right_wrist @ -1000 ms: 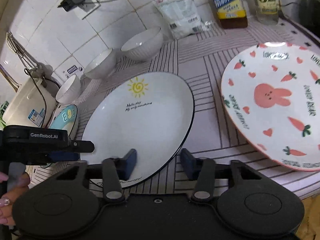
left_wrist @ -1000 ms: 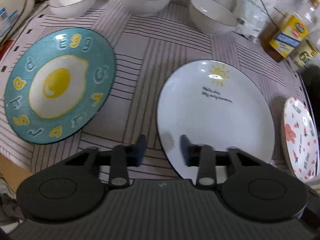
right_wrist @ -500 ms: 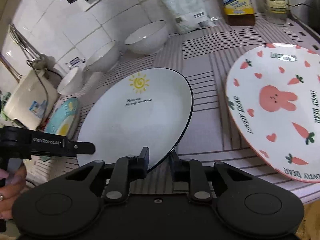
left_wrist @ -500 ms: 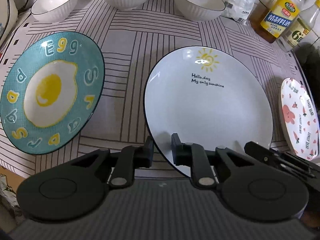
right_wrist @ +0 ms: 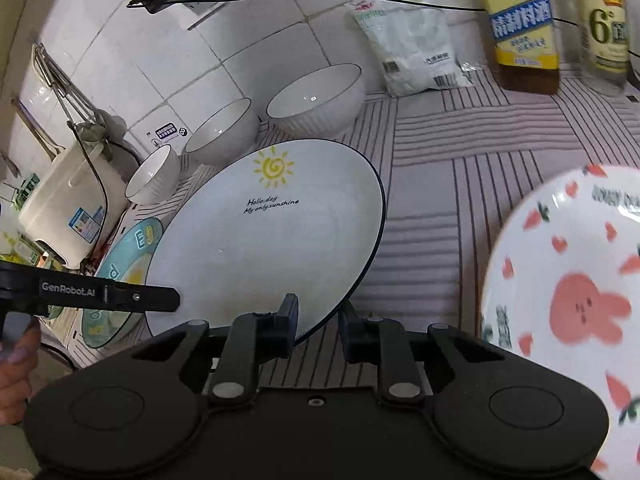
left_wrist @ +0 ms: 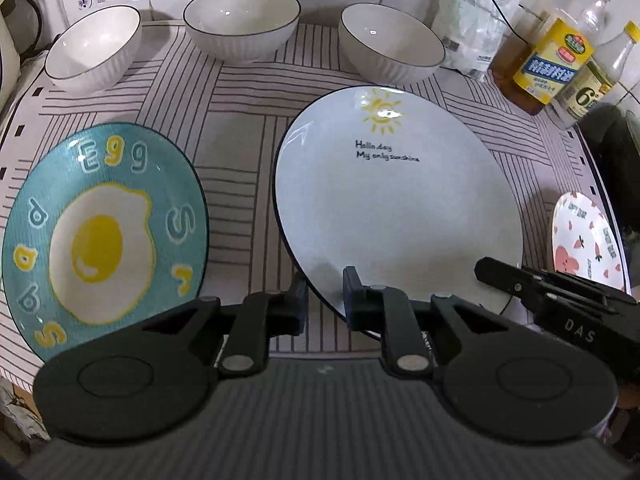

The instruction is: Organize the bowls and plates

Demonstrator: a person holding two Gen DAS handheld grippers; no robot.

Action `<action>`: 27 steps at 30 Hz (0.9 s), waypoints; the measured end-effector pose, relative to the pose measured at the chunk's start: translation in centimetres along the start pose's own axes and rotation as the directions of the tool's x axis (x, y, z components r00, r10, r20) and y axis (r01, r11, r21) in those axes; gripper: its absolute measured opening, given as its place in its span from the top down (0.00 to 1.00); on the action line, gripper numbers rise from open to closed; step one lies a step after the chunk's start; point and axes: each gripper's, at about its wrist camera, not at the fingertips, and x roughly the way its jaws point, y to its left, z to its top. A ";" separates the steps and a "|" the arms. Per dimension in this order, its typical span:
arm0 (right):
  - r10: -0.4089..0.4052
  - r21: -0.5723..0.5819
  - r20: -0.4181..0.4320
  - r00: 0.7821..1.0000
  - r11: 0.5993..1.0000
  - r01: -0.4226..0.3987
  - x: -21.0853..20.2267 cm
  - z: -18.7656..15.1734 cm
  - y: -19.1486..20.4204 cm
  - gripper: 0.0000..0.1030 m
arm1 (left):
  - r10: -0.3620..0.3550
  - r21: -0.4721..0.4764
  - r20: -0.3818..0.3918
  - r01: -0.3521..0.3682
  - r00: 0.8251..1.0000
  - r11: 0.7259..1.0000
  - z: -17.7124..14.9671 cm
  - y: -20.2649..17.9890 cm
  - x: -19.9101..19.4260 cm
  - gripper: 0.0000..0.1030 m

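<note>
Left wrist view: left gripper [left_wrist: 325, 300] pitched down, jaws clamped on near rim of white sun plate [left_wrist: 396, 200], centre frame. Right gripper [right_wrist: 318, 322] grips the same rim from the other side. Egg plate [left_wrist: 104, 236] at left, rabbit plate [right_wrist: 568, 308] at right, three bowls [left_wrist: 242, 20] along top, bottles [left_wrist: 548, 60] upper right.

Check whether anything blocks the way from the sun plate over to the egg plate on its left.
Nothing visible does. Both the left gripper and the right gripper are clamped on the near rim of the sun plate. Between it and the egg plate lies only bare striped mat; the three bowls stand further back.
</note>
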 end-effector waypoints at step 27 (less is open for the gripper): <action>-0.196 -0.198 -0.034 0.980 0.963 0.185 0.4 1.9 4.0 0.70 | -0.002 -0.108 -0.051 -0.003 0.999 0.994 0.1 0.8 -2.2 0.80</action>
